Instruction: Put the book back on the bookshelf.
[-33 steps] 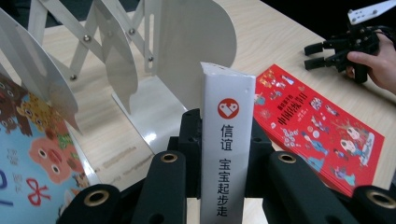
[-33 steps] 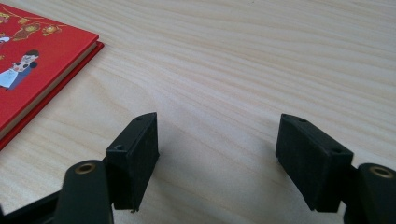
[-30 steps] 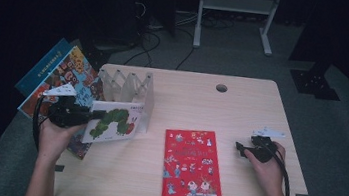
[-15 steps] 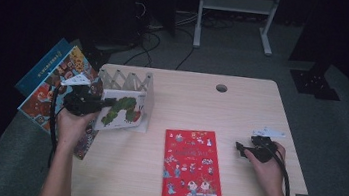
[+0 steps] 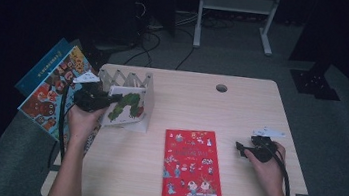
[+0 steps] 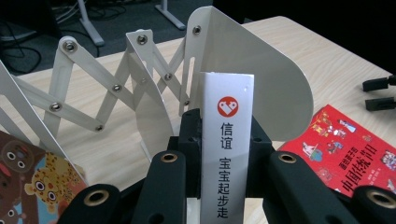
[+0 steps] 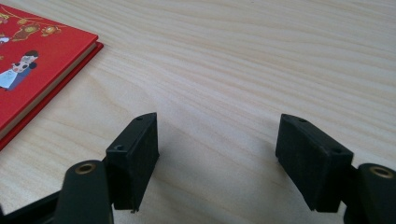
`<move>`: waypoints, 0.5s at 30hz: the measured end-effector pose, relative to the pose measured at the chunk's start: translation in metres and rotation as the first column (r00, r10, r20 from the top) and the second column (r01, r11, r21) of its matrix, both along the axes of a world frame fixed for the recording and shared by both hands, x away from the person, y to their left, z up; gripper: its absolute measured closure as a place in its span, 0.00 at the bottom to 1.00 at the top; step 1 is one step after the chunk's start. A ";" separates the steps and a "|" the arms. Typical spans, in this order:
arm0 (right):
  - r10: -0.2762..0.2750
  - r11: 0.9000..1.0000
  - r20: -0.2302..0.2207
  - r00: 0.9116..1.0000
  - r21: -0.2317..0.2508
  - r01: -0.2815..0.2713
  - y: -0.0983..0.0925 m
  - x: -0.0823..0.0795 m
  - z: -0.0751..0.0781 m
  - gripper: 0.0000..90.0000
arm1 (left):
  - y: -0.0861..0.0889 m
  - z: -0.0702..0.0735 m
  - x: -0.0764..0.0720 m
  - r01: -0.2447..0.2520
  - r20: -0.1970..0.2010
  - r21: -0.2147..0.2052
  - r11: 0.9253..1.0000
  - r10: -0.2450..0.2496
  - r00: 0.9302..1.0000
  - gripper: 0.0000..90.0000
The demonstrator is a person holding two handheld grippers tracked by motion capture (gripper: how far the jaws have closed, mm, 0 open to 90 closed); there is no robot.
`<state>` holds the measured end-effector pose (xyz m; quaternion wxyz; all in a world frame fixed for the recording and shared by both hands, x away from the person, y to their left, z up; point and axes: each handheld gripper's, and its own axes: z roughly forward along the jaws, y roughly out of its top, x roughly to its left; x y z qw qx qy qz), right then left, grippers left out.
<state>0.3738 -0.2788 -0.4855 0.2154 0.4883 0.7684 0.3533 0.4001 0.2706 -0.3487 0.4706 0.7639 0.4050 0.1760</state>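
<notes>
My left gripper (image 5: 103,100) is shut on a white picture book (image 5: 127,106) with a green caterpillar on its cover. It holds the book upright against the white folding book rack (image 5: 129,80) at the table's left rear. In the left gripper view the book's white spine (image 6: 226,140) with its red logo stands between the jaws, and the rack's end plate (image 6: 261,79) rises just behind it. A red picture book (image 5: 192,164) lies flat on the table's middle front. My right gripper (image 5: 239,149) rests on the table right of it, open, with bare wood between its fingers (image 7: 133,154).
Several colourful books (image 5: 50,88) lean fanned out at the table's left edge, beside my left hand. A round cable hole (image 5: 221,88) sits in the tabletop at the back. The red book's corner (image 7: 42,56) lies left of my right gripper.
My left gripper has carried the caterpillar book back and to the right, from in front of the rack to up against it. The right gripper has stayed still.
</notes>
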 end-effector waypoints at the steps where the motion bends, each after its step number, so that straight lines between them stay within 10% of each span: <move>1: 0.000 1.000 0.000 1.000 0.000 0.000 0.000 0.000 0.000 0.32 | 0.000 0.000 -0.001 0.002 -0.003 0.006 1.000 -0.002 1.000 0.83; 15: 0.000 1.000 0.001 1.000 -0.002 0.000 0.000 0.000 0.000 0.32 | -0.005 -0.017 -0.013 0.000 -0.033 0.078 0.997 0.002 0.999 0.82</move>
